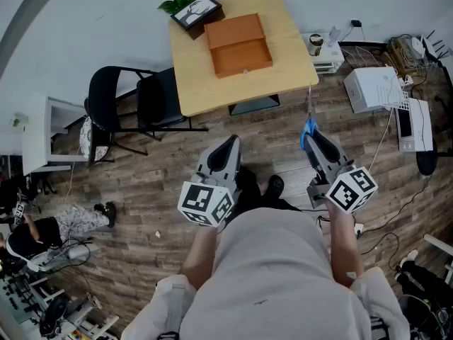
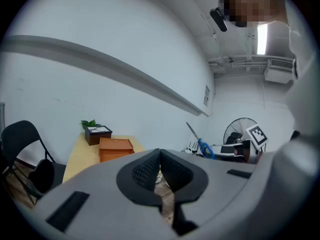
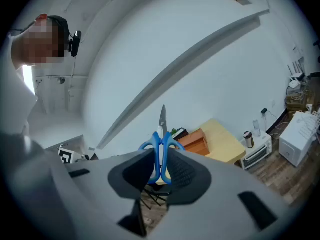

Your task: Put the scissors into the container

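Step in hand: carry. The scissors [image 3: 160, 151] are held in the right gripper [image 1: 312, 142], whose jaws are clamped on the blue handles, with the blades pointing up and forward past the jaw tips. The left gripper [image 1: 231, 144] is seen with its 2 jaws closed together and nothing between them.

The scissors are in the air over the wood floor [image 1: 163, 168], in front of the person and just short of the table's near edge. The container [image 1: 239, 44], an orange box, lies on the table [image 1: 287, 27] towards its far side, well apart from the scissors.

Next move, as judged: the right gripper is to be brought forward over the near table edge and above the box, the blades lowered inside its rim, and the jaws opened there. Whether the box top is fully open cannot be told from here.

Edges and room: the near half of the tabletop is bare, so the approach is unobstructed. A black box [image 1: 197, 11] sits just beside the container's far-left corner. 2 black chairs [image 1: 120, 105] stand left of the table, away from the right-hand path.
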Demonstrator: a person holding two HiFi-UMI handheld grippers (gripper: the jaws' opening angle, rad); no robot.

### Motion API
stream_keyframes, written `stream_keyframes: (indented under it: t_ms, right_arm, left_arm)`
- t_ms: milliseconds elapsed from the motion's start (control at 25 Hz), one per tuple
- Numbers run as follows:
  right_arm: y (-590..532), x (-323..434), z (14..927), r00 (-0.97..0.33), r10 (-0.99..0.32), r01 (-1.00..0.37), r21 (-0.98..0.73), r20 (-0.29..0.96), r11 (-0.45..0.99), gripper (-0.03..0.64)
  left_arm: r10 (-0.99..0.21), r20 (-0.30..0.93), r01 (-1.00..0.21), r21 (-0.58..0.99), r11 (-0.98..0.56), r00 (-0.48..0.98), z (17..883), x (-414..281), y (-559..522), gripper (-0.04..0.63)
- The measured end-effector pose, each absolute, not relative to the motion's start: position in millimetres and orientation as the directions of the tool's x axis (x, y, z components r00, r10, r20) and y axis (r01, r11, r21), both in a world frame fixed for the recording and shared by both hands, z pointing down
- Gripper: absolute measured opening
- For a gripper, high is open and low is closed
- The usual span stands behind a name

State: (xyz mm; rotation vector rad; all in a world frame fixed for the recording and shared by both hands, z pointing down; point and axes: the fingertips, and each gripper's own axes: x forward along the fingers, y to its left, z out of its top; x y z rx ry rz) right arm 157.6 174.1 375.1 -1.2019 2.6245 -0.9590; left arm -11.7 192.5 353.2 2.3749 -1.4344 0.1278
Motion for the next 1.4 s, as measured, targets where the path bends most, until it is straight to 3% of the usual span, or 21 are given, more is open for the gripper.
stream_keyframes:
  t_ms: [1400]
  right_arm:
    - [179.2,174.5,384.3,-0.686,-0.708,-0.644,-0.596,0.171,0.48,0.083]
  left_arm:
    - [-0.831,0.289,-0.875,0.252,-0.413,0.475,370.7,4.8,193.9,0.006]
